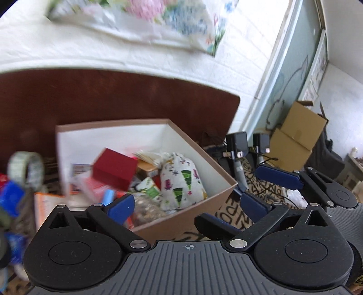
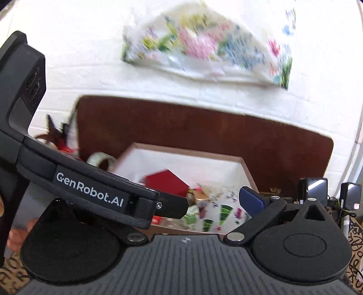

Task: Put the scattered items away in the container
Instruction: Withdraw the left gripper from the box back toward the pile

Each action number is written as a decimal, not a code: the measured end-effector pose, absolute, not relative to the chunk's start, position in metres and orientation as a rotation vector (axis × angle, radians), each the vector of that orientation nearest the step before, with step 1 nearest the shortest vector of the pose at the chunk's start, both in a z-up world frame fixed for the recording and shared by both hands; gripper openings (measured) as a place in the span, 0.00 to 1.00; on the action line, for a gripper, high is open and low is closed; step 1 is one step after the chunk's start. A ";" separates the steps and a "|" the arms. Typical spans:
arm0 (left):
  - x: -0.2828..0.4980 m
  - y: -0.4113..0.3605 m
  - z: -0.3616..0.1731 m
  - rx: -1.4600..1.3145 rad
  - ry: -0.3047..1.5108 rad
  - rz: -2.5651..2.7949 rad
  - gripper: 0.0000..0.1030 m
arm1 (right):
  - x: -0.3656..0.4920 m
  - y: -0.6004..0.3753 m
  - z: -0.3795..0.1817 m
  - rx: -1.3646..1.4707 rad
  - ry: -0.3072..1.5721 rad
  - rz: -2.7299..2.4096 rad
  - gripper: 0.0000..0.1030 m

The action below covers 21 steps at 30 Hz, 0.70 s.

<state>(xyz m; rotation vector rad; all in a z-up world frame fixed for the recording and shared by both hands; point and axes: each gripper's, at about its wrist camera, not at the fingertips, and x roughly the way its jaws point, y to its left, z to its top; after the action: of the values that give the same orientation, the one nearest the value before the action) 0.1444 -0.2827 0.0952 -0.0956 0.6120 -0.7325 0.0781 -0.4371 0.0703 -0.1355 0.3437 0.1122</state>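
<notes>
Cardboard boxes (image 1: 297, 136) only beside left tongs (image 1: 186, 205)

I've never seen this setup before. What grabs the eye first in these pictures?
Probably the red box, tilted over the clutter inside the open brown container at centre. Beside it, to the right, lies a white pouch printed with green trees. The left gripper frames the foreground, blue pads spread wide.

A floral cloth (image 1: 140, 18) hangs on the white brick wall (image 1: 68, 52) at the top; cardboard boxes (image 1: 295, 136) sit at right.
</notes>
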 end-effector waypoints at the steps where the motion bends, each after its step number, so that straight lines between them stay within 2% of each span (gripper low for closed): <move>1: 0.135 -0.275 0.097 -0.093 0.608 -0.715 1.00 | 0.071 -0.432 0.072 -0.135 0.333 0.126 0.99; 14: 0.028 -0.159 0.064 -0.036 0.622 -0.412 1.00 | -0.024 -0.299 0.054 -0.224 0.287 0.322 1.00; 21: -0.005 -0.107 0.052 0.009 0.599 -0.297 1.00 | -0.043 -0.250 0.032 -0.103 0.361 0.372 1.00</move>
<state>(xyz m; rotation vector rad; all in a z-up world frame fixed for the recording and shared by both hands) -0.0048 -0.1068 0.0524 0.0089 0.5993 -0.2973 -0.0430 -0.2501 0.0321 -0.1027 0.3610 0.3717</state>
